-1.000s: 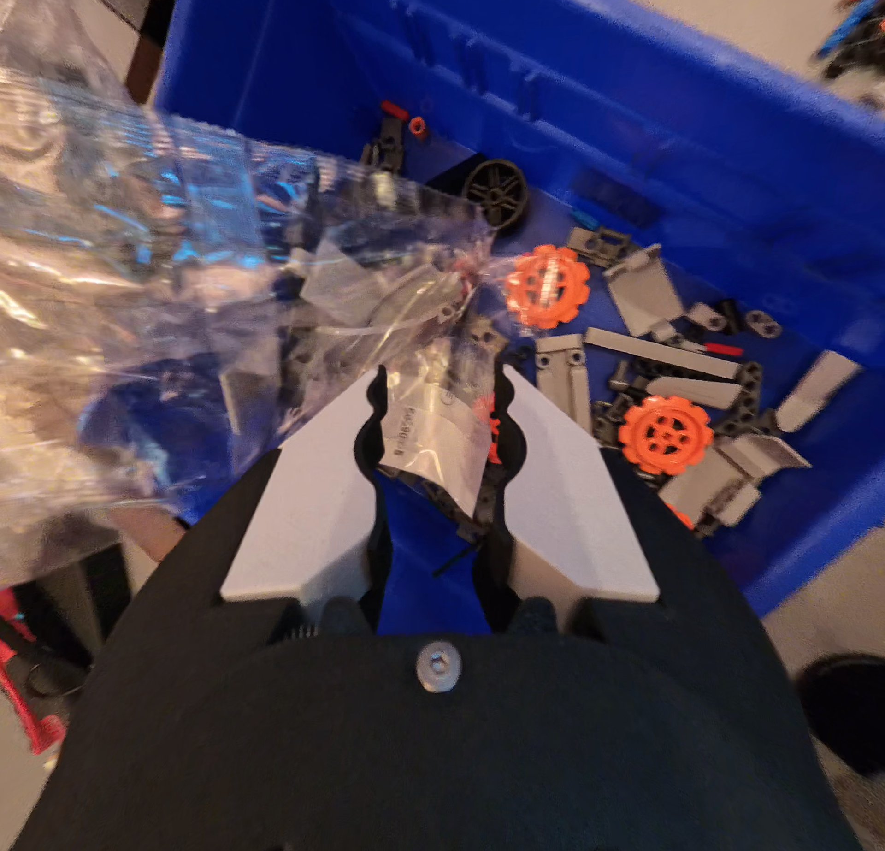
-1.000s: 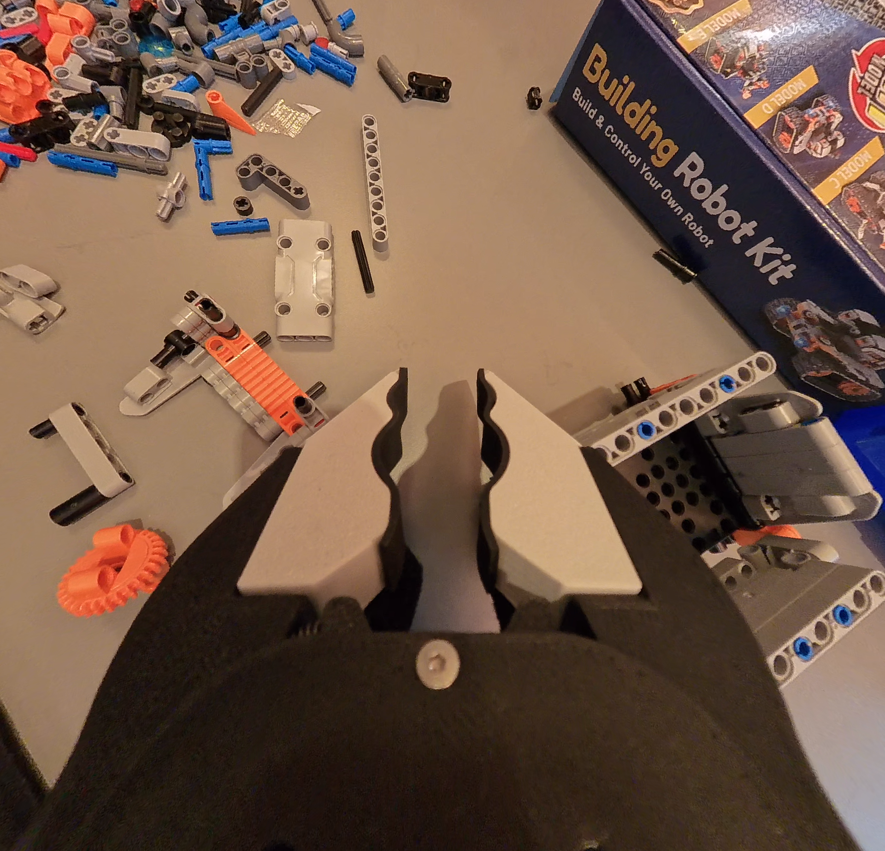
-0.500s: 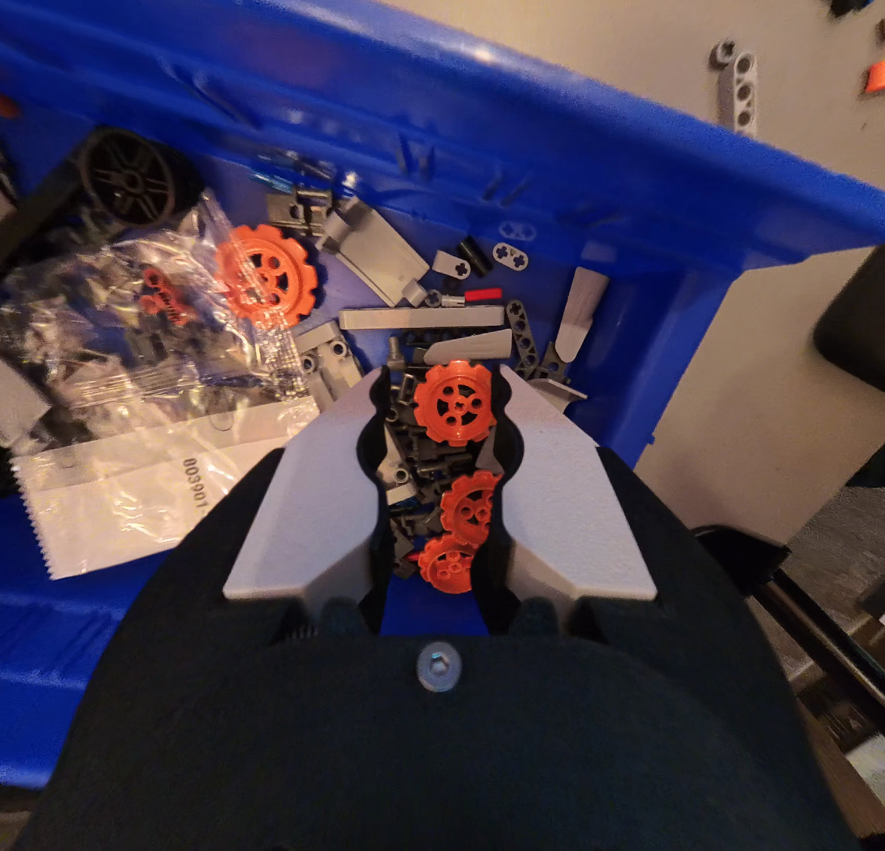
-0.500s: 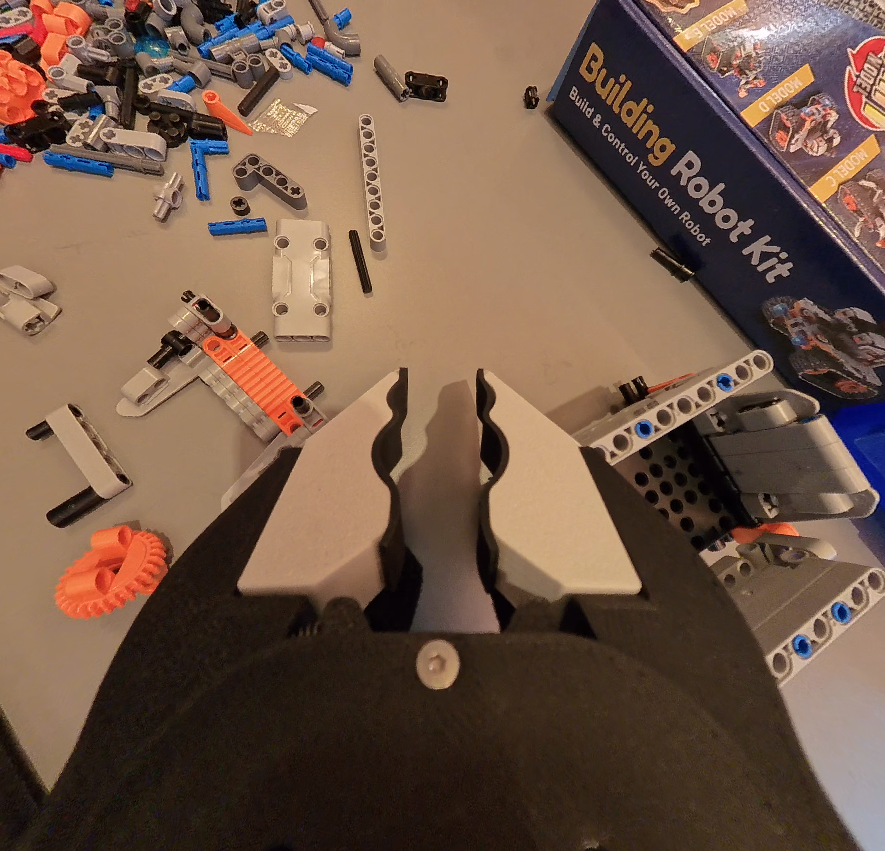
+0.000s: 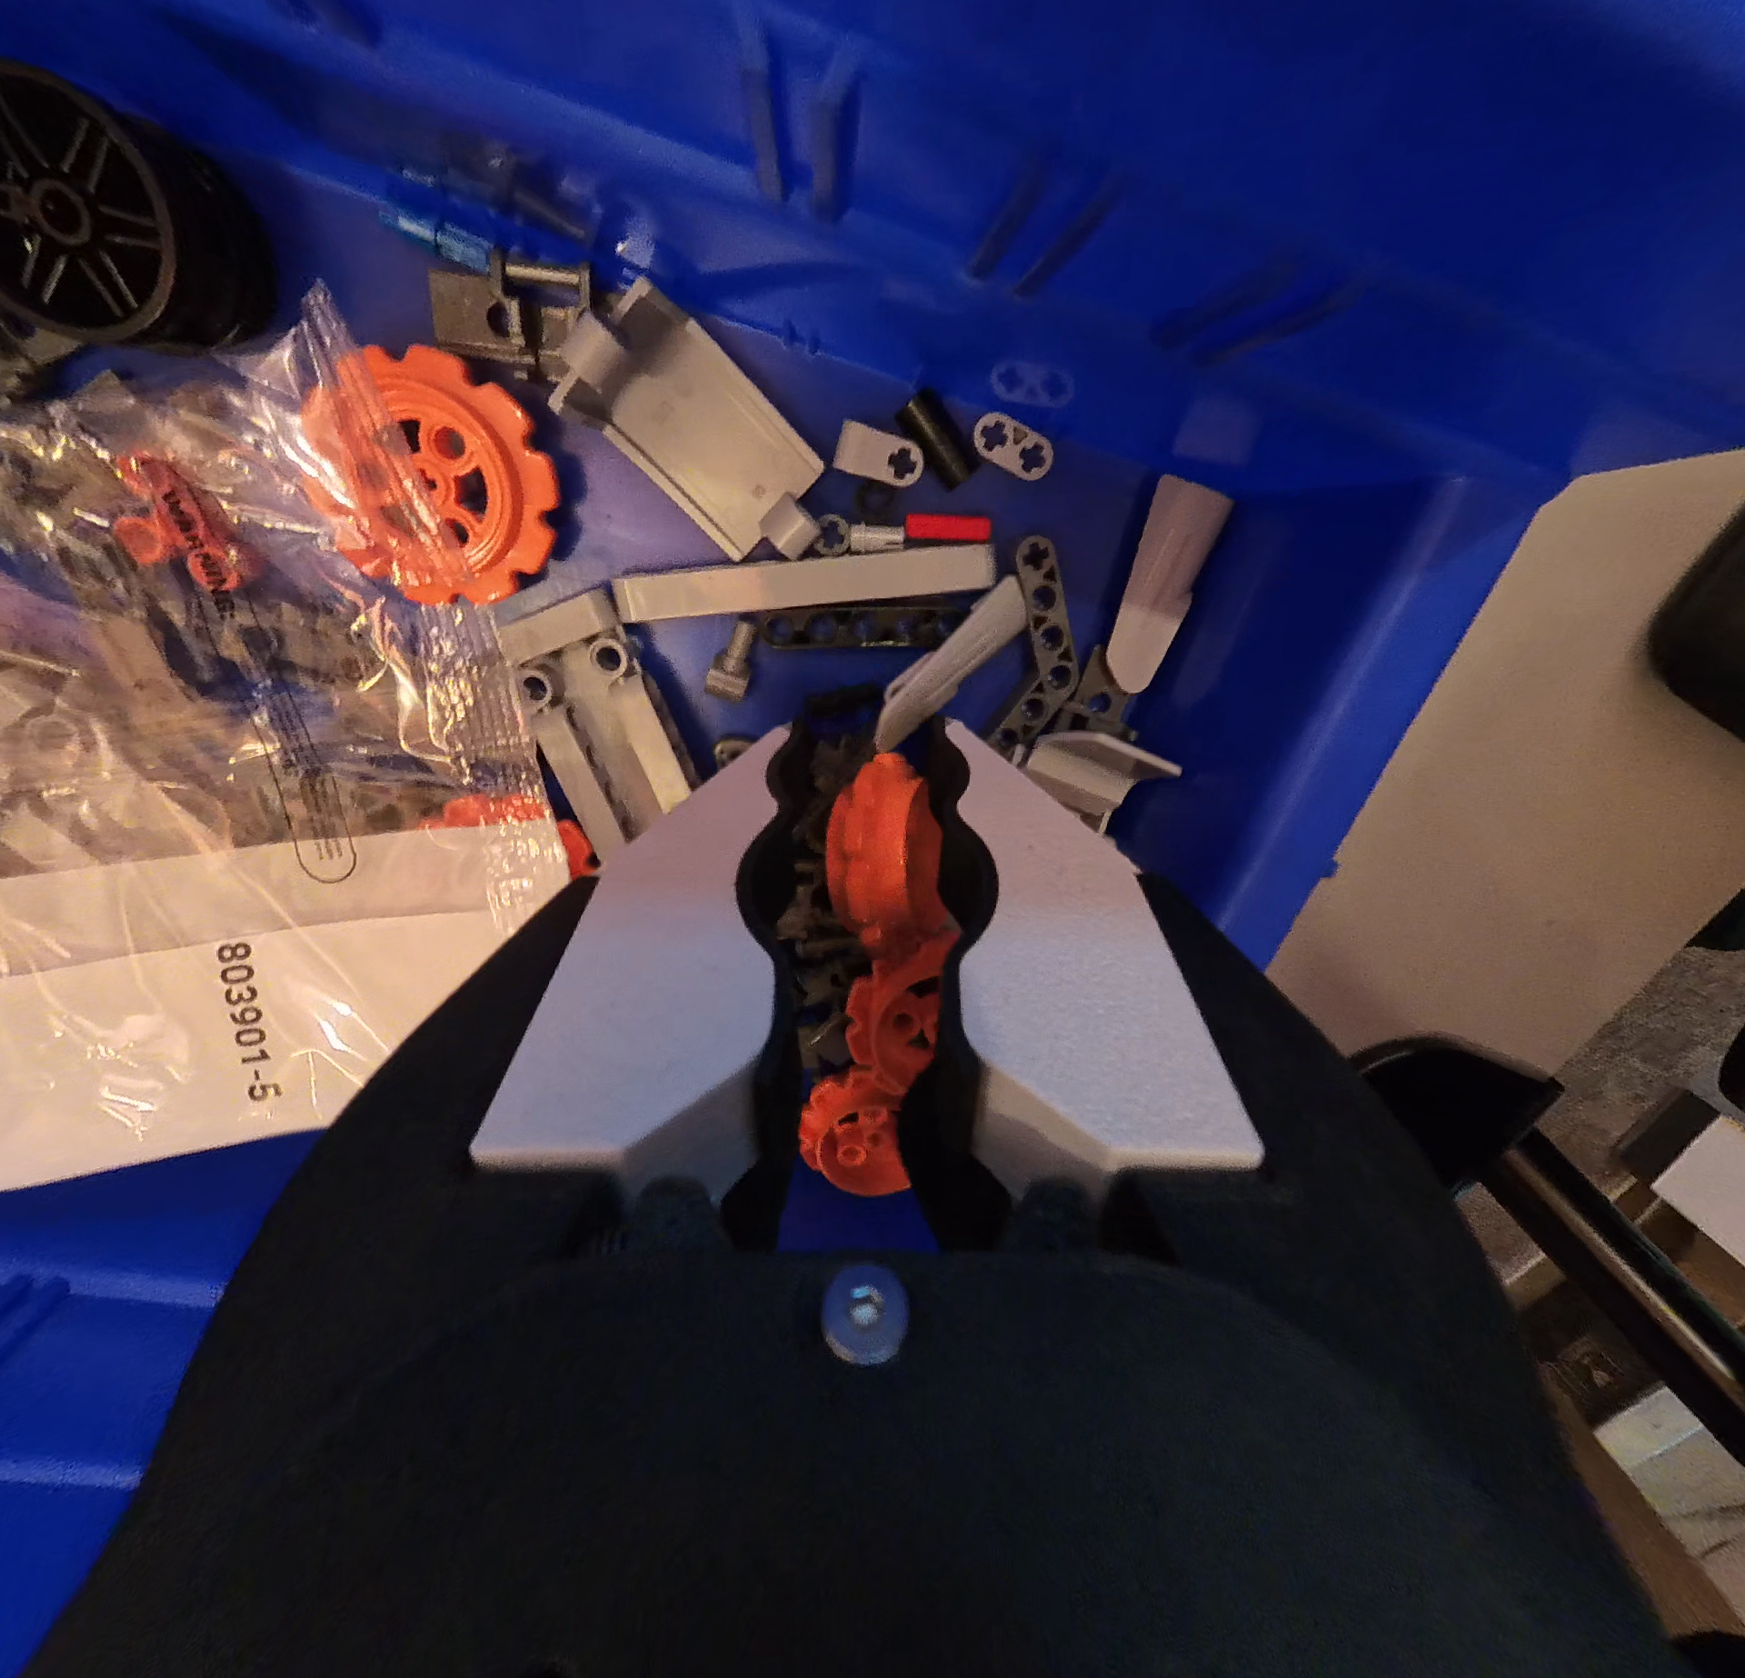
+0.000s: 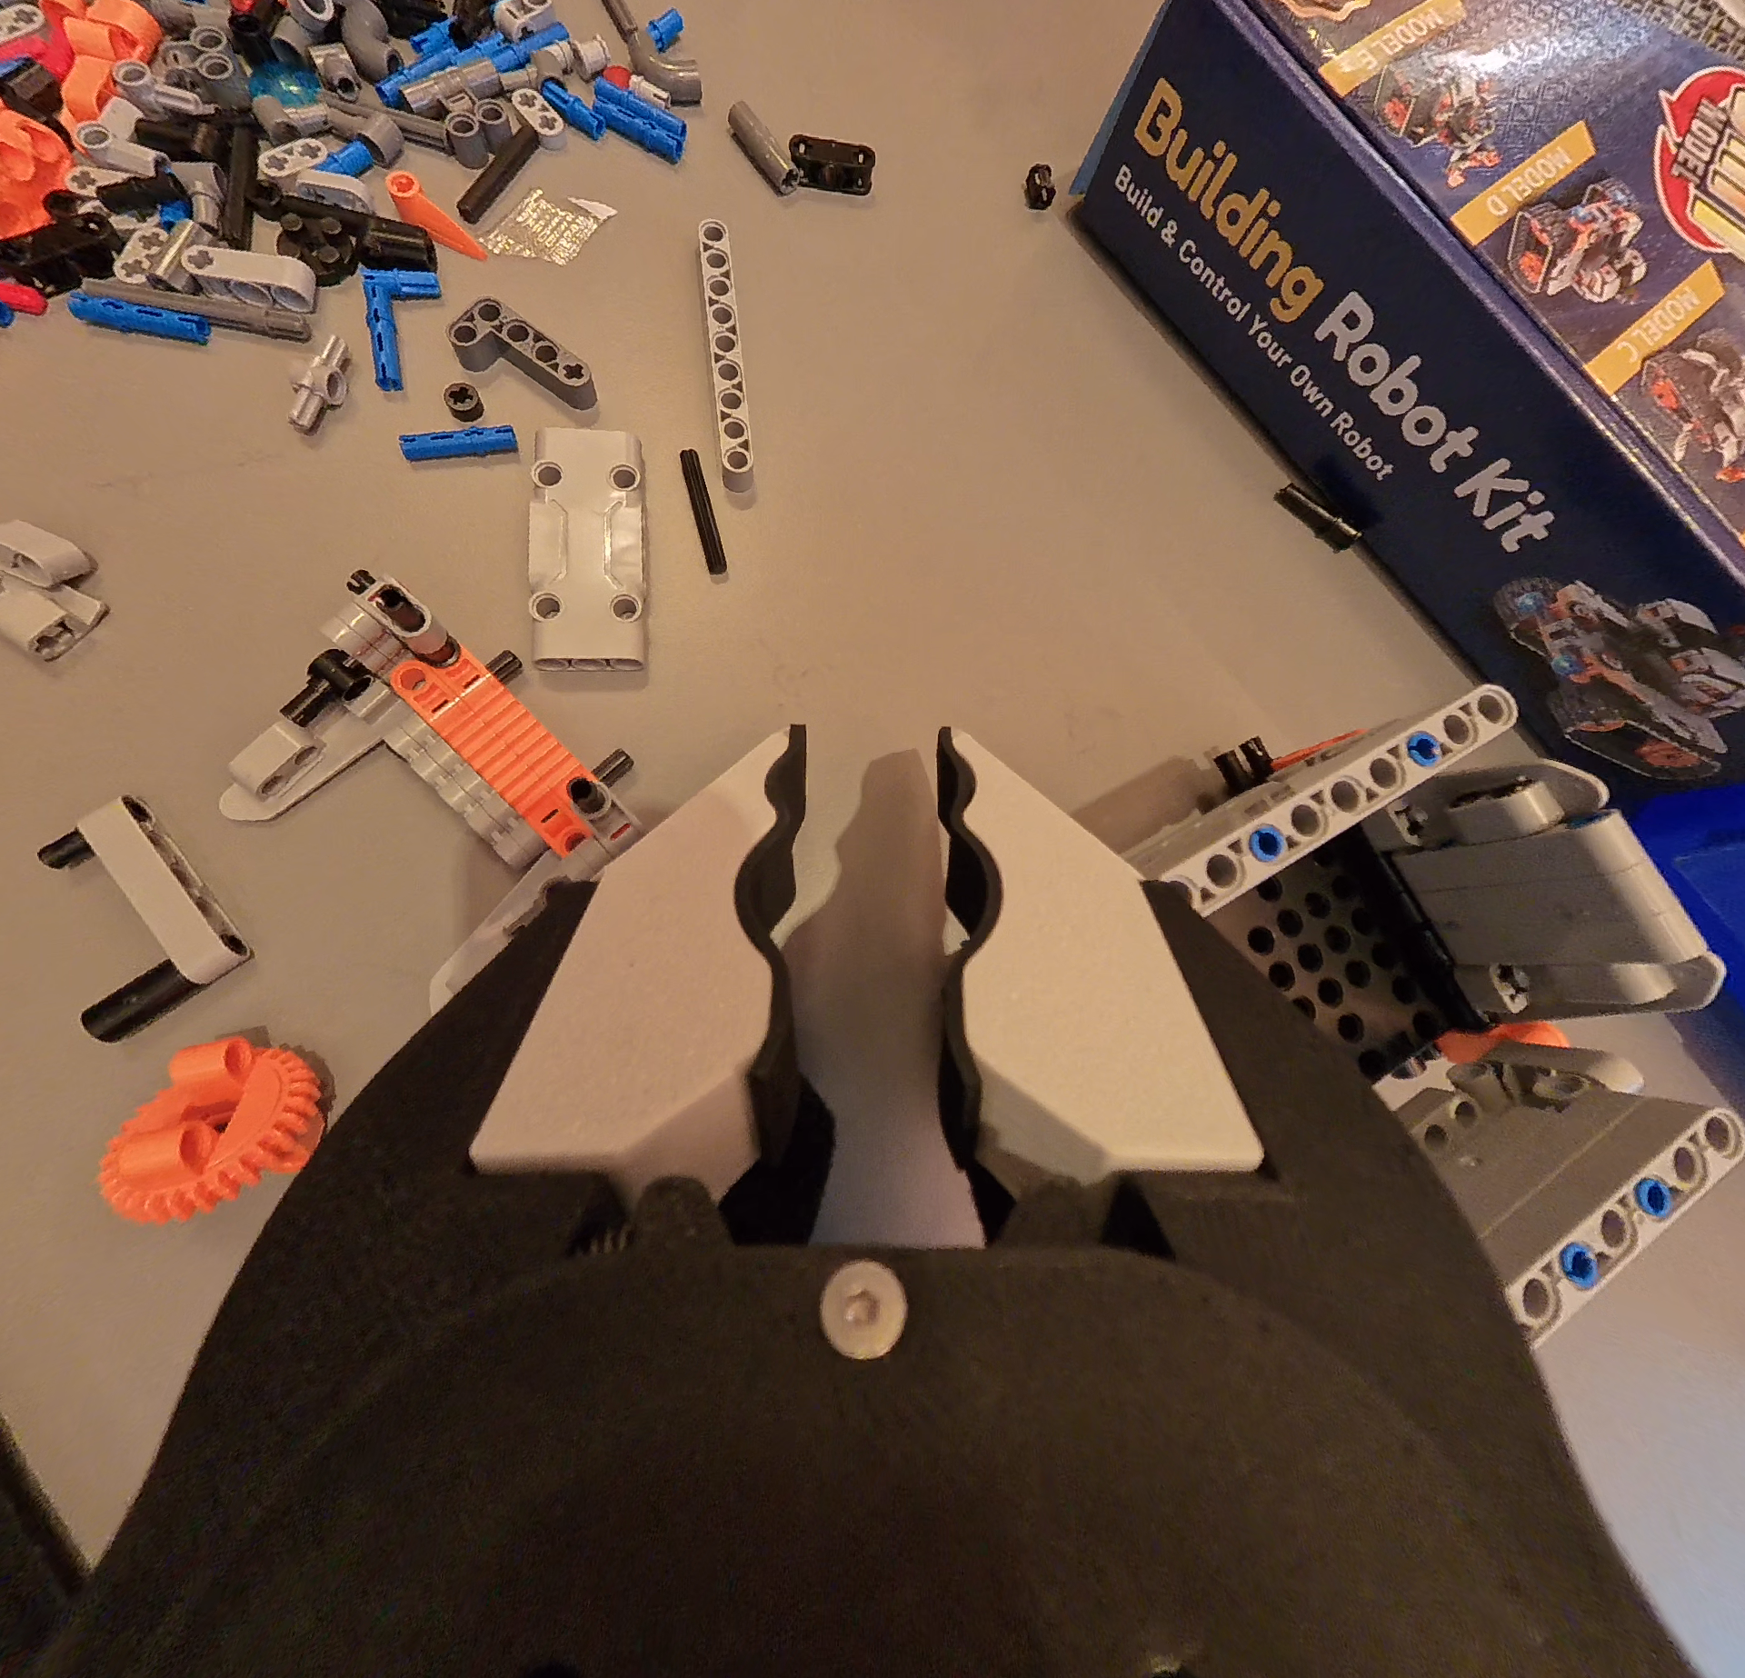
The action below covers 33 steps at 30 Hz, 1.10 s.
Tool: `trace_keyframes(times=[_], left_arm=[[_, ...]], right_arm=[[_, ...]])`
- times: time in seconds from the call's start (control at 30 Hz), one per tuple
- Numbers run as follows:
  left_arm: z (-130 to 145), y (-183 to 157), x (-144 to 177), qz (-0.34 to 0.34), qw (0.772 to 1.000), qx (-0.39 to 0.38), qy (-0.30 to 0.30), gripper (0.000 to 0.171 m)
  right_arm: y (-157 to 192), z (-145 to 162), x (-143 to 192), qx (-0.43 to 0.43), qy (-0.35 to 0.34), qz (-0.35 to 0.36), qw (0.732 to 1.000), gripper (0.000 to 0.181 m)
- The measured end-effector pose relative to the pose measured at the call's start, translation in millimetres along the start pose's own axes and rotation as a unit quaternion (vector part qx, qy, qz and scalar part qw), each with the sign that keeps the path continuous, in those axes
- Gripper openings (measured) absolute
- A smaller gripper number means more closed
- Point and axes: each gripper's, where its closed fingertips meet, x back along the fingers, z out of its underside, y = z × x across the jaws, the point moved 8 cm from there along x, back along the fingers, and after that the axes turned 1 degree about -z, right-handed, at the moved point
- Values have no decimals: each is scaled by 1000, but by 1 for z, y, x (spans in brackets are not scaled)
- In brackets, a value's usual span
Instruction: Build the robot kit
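Note:
In the left wrist view my left gripper (image 5: 867,731) is down inside a blue plastic bin (image 5: 944,122). Its jaws are closed on an orange sprocket wheel (image 5: 878,849), which stands tipped on edge between them. Two smaller orange gears (image 5: 892,1019) and dark small parts lie under the jaws. In the right wrist view my right gripper (image 6: 871,735) hangs above a grey table (image 6: 944,499). It is shut on a light grey panel piece (image 6: 878,924) that runs lengthwise between the fingers.
The bin holds a clear parts bag (image 5: 189,688), another orange sprocket (image 5: 434,476), a black wheel (image 5: 76,216) and grey panels (image 5: 699,414). On the table are a parts pile (image 6: 236,122), an orange ribbed assembly (image 6: 491,745), an orange gear (image 6: 212,1132), a grey holed build (image 6: 1416,896) and a kit box (image 6: 1416,263). Left tips to right tips: about 55 cm.
My left gripper let the clear bag drop, swung right and down into the bin, and narrowed its jaws onto the orange sprocket, which tipped on edge. The right gripper barely moved.

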Motion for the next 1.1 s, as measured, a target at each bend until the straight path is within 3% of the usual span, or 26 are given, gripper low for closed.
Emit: trace_keyframes(times=[0.2, 0.27, 0.5, 0.6, 0.67, 0.83, 0.93, 1.1], left_arm=[[9, 6, 7, -22, 1000, 15, 1, 22], [11, 10, 15, -30, 999, 24, -11, 13], [22, 35, 44, -75, 995, 48, -40, 14], [20, 29, 47, -33, 997, 39, -54, 14], [14, 15, 43, -2, 998, 2, -58, 25], [5, -14, 23, 50, 996, -70, -10, 46], [7, -16, 9, 54, 995, -88, 14, 30], [2, -15, 7, 61, 993, -100, -1, 6]], right_arm=[[0, 0, 0, -1, -2, -1, 1000, 26], [0, 0, 1, -1, -2, -1, 1000, 26], [-2, 1, 1, -6, -6, 2, 1000, 25], [-3, 1, 1, -8, -9, 5, 1000, 24], [-3, 1, 1, -8, -9, 7, 1000, 24], [-4, 1, 0, -6, -11, 6, 1000, 25], [-4, 1, -1, -5, -9, 11, 1000, 25], [-5, 1, -1, -6, -6, 17, 1000, 25]])
